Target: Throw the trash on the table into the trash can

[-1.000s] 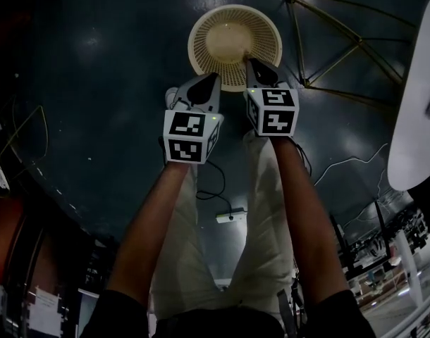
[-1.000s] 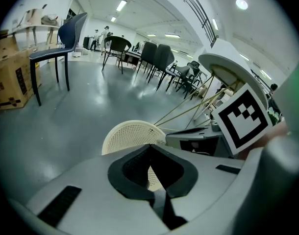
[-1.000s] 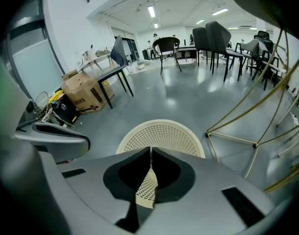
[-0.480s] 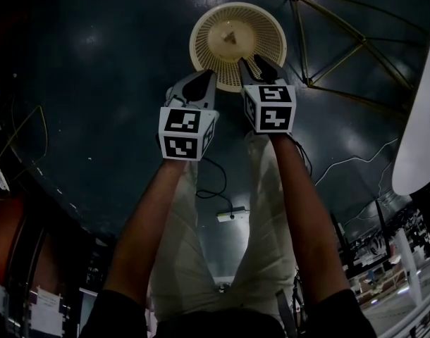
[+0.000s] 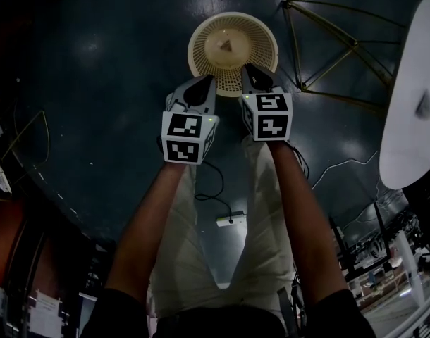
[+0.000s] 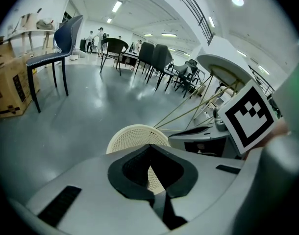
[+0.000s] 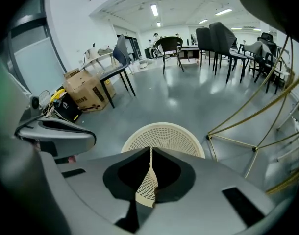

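The trash can (image 5: 201, 48) stands on the floor (image 5: 95, 83), with a scrap of trash (image 5: 227, 46) lying in it. Just right of it stands a wire frame (image 5: 328, 48), and farther right the table (image 5: 405, 146), with one small item (image 5: 424, 104) on it.

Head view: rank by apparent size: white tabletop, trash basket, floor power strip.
1. white tabletop, but it is cut off by the frame and nearer the camera, so its lead is unsure.
2. trash basket.
3. power strip, clearly smallest.
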### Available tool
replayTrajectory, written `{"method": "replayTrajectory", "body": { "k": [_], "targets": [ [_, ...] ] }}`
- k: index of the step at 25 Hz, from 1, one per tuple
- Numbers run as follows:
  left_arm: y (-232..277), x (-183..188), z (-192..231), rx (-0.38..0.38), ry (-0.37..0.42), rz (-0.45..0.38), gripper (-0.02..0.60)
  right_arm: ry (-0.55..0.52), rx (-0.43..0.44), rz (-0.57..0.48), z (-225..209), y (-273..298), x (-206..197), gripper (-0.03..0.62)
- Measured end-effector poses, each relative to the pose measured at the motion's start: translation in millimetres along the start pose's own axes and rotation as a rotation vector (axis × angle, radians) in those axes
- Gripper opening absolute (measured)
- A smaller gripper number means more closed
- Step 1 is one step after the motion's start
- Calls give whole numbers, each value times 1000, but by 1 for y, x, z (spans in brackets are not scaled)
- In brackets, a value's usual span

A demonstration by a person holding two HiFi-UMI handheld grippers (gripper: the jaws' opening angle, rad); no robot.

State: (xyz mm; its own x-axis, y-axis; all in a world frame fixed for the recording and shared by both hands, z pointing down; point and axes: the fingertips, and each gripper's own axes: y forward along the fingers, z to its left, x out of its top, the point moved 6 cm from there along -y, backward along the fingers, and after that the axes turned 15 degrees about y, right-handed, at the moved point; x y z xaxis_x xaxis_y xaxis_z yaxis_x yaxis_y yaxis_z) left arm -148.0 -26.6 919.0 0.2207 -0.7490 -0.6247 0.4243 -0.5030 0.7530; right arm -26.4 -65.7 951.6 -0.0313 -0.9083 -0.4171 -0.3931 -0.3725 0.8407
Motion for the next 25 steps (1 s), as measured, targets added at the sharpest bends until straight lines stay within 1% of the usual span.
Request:
{"method": "replayTrajectory", "body": {
  "k": [6, 11, 15, 19, 25],
  "targets": [
    [-34, 32, -8, -5, 32, -21, 14, 34, 29, -13, 10, -47, 16, 20],
    [-65, 66, -18, -11, 57, -45, 14, 70, 41, -43, 17, -92, 32, 20],
    [-87, 91, -31, -16, 68, -61, 14, 61, 54, -76, 24, -126, 50, 20],
    [-102, 109, -38, -17, 87, -79, 14, 65, 73, -117, 34, -148, 67, 20],
    [-130, 135, -55, -30, 97, -96, 14, 59, 101, -125, 55, -182, 79, 20]
  ]
}}
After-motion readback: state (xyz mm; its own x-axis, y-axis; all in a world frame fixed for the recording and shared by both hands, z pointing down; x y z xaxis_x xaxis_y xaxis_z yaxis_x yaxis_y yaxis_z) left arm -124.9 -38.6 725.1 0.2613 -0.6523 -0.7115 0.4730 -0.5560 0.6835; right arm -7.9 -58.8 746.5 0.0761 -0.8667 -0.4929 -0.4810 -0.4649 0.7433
